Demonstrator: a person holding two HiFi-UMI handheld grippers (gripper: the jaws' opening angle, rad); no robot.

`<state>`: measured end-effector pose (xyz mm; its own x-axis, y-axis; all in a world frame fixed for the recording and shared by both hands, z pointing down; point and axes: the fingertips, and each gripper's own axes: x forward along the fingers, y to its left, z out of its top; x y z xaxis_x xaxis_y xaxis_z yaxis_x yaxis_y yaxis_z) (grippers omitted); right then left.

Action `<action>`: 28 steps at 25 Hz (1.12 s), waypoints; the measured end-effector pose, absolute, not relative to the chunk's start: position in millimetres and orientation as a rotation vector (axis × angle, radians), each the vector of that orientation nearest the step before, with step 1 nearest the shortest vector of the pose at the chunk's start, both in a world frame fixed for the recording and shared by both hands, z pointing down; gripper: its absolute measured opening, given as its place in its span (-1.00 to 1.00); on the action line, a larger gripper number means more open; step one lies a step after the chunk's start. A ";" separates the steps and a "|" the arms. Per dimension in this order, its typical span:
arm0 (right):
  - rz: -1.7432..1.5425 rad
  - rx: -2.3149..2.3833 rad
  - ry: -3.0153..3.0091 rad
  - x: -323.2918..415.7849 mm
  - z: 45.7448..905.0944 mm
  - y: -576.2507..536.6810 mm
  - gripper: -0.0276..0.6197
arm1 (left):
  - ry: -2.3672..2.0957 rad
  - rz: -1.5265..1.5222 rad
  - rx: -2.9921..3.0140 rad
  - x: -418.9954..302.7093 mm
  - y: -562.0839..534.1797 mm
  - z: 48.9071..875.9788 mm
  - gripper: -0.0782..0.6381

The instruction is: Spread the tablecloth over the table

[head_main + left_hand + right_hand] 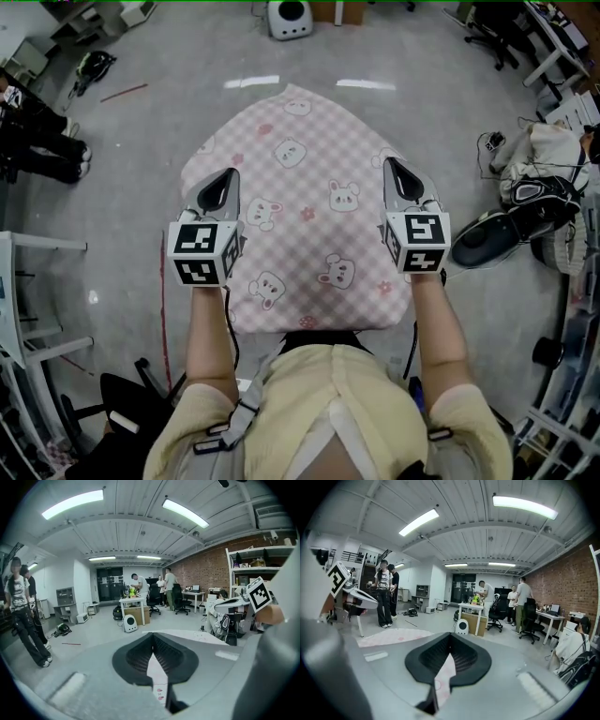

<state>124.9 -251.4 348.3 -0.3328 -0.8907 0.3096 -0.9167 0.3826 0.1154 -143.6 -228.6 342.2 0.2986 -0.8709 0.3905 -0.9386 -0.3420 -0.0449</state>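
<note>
Closest to each gripper camera are dark ribbed pads, and in both gripper views they are pressed together on a thin fold of cloth. The left gripper [152, 638] pinches a pale strip of the tablecloth [157, 679] that runs down toward the lens. The right gripper [449, 638] clamps a similar strip [442, 679].

In the head view, the left gripper [230, 176] sits left of centre and the right gripper [390, 165] right of centre. Both point toward the top of the frame, side by side and well apart, and each is tilted slightly downward. Each carries a cube with black-and-white square markers, the left cube [202, 252] and the right cube [418, 242], which hide the hands. Two bare forearms run back from the cubes to short yellow sleeves at the bottom of the frame, roughly parallel.

The pink checked tablecloth [309, 187], printed with bears, rabbits and small flowers, stretches between the grippers. It is held at its left and right edges, and its near edge is at the person's waist. Its far end narrows toward the top centre. Whether a table lies beneath it cannot be told.

A white rounded device [289, 17] stands on the grey floor beyond.
</note>
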 end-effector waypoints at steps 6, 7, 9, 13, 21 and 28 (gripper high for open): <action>0.179 1.575 -2.348 136.8 347.2 -224.6 -0.90 | -1.673 0.504 2.330 -139.7 -196.2 345.2 -0.76; 0.186 1.570 -2.351 137.2 347.3 -219.4 -0.90 | -1.668 0.504 2.328 -138.6 -191.4 346.2 -0.76; 0.198 1.560 -2.356 138.2 348.4 -208.9 -0.90 | -1.659 0.509 2.323 -135.4 -183.0 347.7 -0.76; 0.230 1.543 -2.362 136.2 349.7 -192.8 -0.90 | -1.643 0.510 2.314 -132.6 -172.1 346.6 -0.76; 0.287 1.547 -2.383 142.6 353.7 -168.7 -0.90 | -1.605 0.534 2.318 -118.8 -152.1 353.1 -0.76; 0.336 1.574 -2.372 141.5 361.3 -157.5 -0.90 | -1.599 0.537 2.300 -120.6 -137.7 359.5 -0.76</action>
